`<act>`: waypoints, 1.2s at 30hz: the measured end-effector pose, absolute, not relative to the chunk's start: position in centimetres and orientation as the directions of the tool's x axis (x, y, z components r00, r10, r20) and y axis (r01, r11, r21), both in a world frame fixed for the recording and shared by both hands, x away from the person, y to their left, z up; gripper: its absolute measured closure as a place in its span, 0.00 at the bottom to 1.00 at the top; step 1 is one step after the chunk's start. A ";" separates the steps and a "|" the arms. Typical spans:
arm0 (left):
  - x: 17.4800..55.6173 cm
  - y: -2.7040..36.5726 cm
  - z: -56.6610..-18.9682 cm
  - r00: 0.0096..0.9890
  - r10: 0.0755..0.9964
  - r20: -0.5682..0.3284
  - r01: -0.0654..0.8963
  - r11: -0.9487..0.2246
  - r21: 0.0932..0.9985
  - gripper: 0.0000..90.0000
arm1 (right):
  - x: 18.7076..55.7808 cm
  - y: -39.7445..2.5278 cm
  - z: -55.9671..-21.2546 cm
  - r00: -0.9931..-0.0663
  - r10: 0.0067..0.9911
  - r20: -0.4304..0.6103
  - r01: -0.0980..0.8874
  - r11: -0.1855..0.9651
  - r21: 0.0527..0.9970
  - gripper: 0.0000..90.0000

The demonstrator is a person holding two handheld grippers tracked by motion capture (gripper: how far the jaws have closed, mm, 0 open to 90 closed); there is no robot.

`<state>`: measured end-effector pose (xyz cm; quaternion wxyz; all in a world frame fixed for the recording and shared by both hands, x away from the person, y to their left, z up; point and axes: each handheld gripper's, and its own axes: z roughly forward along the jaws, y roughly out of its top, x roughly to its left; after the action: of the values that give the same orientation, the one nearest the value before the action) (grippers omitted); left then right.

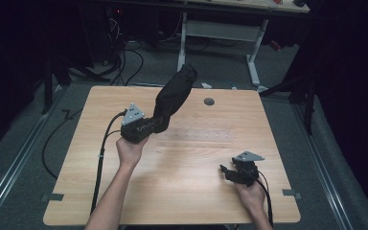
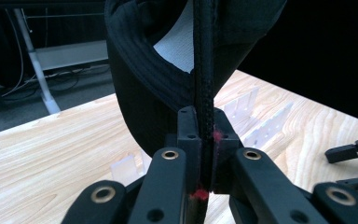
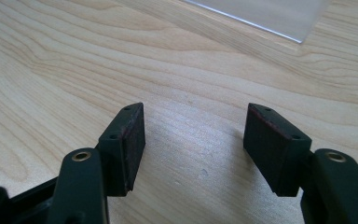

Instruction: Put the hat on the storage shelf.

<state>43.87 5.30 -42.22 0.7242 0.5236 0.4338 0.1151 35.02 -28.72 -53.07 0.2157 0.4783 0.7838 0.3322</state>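
Black fabric cap point(image 1: 174, 94) held up at upper centre of the high view.

We see the left gripper point(image 2: 200, 140) clamped on the cap's stitched brim edge, lifting it above the light wooden table point(image 1: 182, 191). At lower right, the right gripper point(image 1: 226, 171) rests low with jaws spread wide, near a clear plastic rack point(image 1: 196, 135).

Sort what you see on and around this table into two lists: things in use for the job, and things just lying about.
In use:
left gripper, shut on the black cap
clear rack on the table
right gripper, open, nothing between its jaws

Lying about:
white desk frame behind the table
cables on the floor
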 end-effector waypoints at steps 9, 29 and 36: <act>44.3 5.1 -42.8 0.592 0.630 -0.503 0.274 0.429 0.861 0.95 | 35.0 -28.7 -53.1 -0.448 0.894 -0.018 0.608 0.320 0.727 0.43; 44.1 5.4 -45.6 0.553 0.630 -0.545 0.303 0.458 0.836 0.95 | 35.0 -28.7 -53.1 -0.448 0.894 -0.019 0.608 0.320 0.726 0.43; 43.7 5.4 -46.8 0.521 0.655 -0.547 0.349 0.421 0.837 0.95 | 35.0 -28.7 -53.1 -0.449 0.894 -0.019 0.608 0.320 0.727 0.43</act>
<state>43.68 5.42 -46.76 0.6951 0.5266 0.4768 0.1101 34.99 -28.69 -53.07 0.2150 0.4790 0.7836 0.3321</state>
